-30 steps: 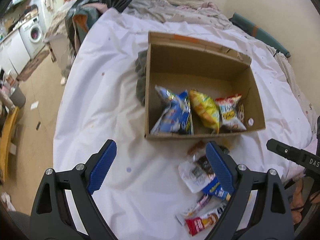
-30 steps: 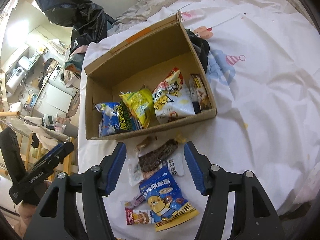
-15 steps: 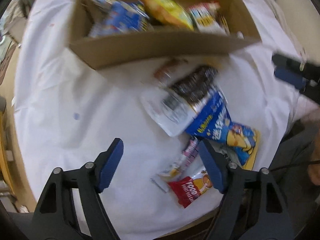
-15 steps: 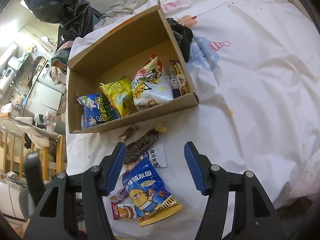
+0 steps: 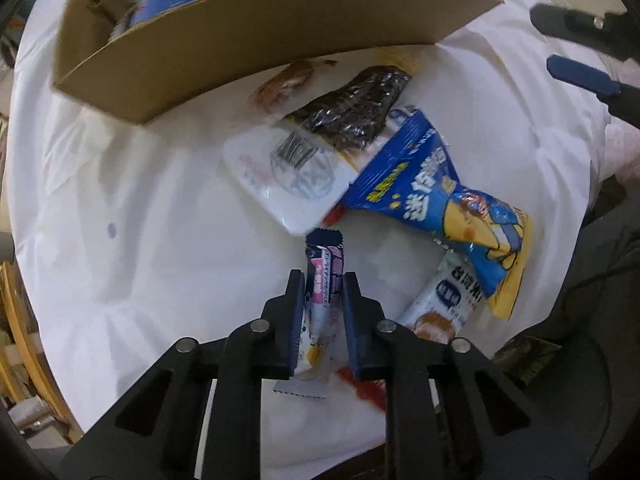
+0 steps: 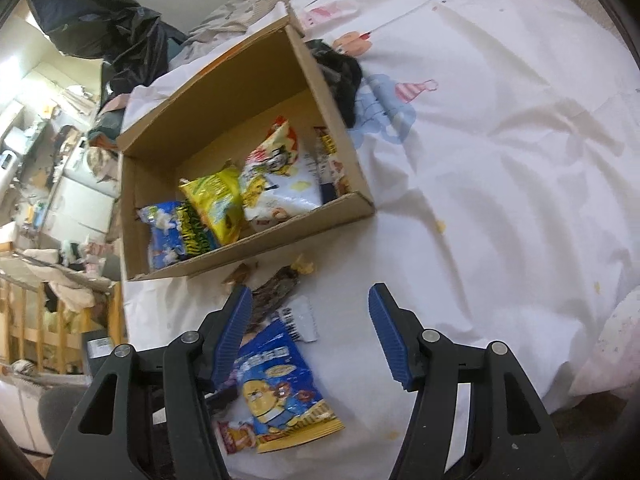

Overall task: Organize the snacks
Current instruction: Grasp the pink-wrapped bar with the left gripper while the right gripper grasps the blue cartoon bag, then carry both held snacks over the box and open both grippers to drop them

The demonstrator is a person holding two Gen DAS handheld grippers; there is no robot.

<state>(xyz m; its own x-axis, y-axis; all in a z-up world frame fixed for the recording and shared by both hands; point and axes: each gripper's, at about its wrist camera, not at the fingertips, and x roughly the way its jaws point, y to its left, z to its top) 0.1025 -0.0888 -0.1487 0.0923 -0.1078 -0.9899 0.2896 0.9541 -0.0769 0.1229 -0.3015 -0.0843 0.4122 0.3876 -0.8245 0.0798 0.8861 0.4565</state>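
On the white bed sheet (image 5: pixel 132 208), near its front edge, the left gripper (image 5: pixel 323 280) pinches a slim pink and white snack bar wrapper (image 5: pixel 325 276) between its two blue-padded fingers (image 5: pixel 297 312). The dark upper end of this wrapper sticks out beyond the fingertips, and its lower end lies between the black arms of the tool.

Just beyond it lies a loose group of snacks. A flat white packet with a barcode (image 5: pixel 288 172) lies under a dark crinkled foil packet (image 5: pixel 356 116). A blue and yellow snack bag with a cartoon figure (image 5: pixel 436 200) overlaps the right edge of the white packet. A small white packet with blue label (image 5: pixel 448 304) lies partly under this blue bag, to the right of the left gripper.

Behind the group stands an open brown cardboard box (image 6: pixel 332 216). Inside it, a blue bag (image 6: pixel 172 232), a yellow-green bag (image 6: pixel 214 204) and a white bag with red and yellow print (image 6: pixel 280 176) lean side by side against the near wall.

The right gripper (image 6: pixel 310 312) hangs above the sheet with its blue fingers spread wide apart and nothing between them. It is over the space to the right of the blue and yellow bag. A small red packet (image 6: pixel 236 436) lies at the left bottom corner of that bag.
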